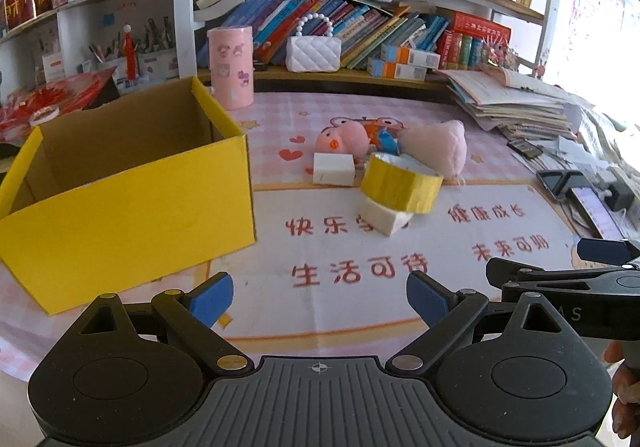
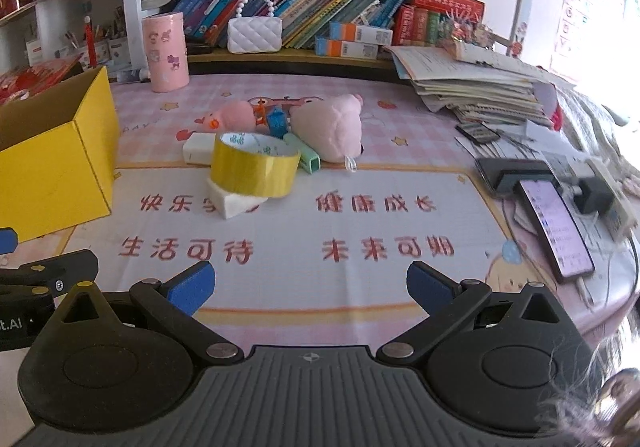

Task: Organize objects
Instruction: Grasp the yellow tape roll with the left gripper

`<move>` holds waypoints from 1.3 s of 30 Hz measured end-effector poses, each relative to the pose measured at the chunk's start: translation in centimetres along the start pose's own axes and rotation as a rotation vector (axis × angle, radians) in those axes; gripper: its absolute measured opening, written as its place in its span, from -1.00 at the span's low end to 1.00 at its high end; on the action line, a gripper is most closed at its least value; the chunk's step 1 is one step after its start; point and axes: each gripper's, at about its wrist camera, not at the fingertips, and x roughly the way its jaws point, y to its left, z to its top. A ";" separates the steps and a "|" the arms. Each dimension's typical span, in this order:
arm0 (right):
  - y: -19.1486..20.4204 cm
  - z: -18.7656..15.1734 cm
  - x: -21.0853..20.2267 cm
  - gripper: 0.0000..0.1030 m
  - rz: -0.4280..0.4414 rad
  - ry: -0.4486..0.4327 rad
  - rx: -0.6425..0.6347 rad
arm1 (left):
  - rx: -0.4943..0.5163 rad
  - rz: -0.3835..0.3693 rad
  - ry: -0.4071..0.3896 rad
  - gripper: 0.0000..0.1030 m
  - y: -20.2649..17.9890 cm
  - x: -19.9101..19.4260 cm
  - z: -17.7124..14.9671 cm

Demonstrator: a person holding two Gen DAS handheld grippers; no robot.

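Observation:
An open yellow cardboard box (image 1: 132, 203) (image 2: 52, 163) stands on the left of the table; what I see of its inside is bare. A yellow tape roll (image 1: 400, 183) (image 2: 254, 165) leans on a white block (image 1: 384, 219) (image 2: 236, 203). Behind it lie a second white block (image 1: 334, 169) (image 2: 198, 147), a pink plush toy (image 1: 436, 147) (image 2: 328, 127), a small pink duck toy (image 1: 342, 139) (image 2: 236, 117) and a green tube (image 2: 306, 155). My left gripper (image 1: 320, 297) and right gripper (image 2: 310, 287) are open and empty, well in front of the objects.
A pink cylinder (image 1: 232, 67) and a white quilted purse (image 1: 314, 51) stand at the back by the bookshelf. A paper stack (image 1: 512, 103) and phones (image 2: 556, 227) lie on the right. The right gripper's body shows in the left wrist view (image 1: 568, 287).

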 end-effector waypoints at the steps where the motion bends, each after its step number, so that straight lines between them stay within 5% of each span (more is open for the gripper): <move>1: -0.2 0.3 0.3 1.00 0.002 -0.001 -0.003 | -0.002 0.002 0.000 0.85 -0.2 0.3 0.3; 17: -5.7 4.8 5.7 0.99 0.043 -0.034 -0.018 | -0.027 0.029 0.005 0.85 -4.5 5.5 3.6; 39: -11.9 7.6 10.3 0.93 0.123 -0.054 0.030 | 0.121 0.088 0.091 0.85 -9.6 15.6 7.7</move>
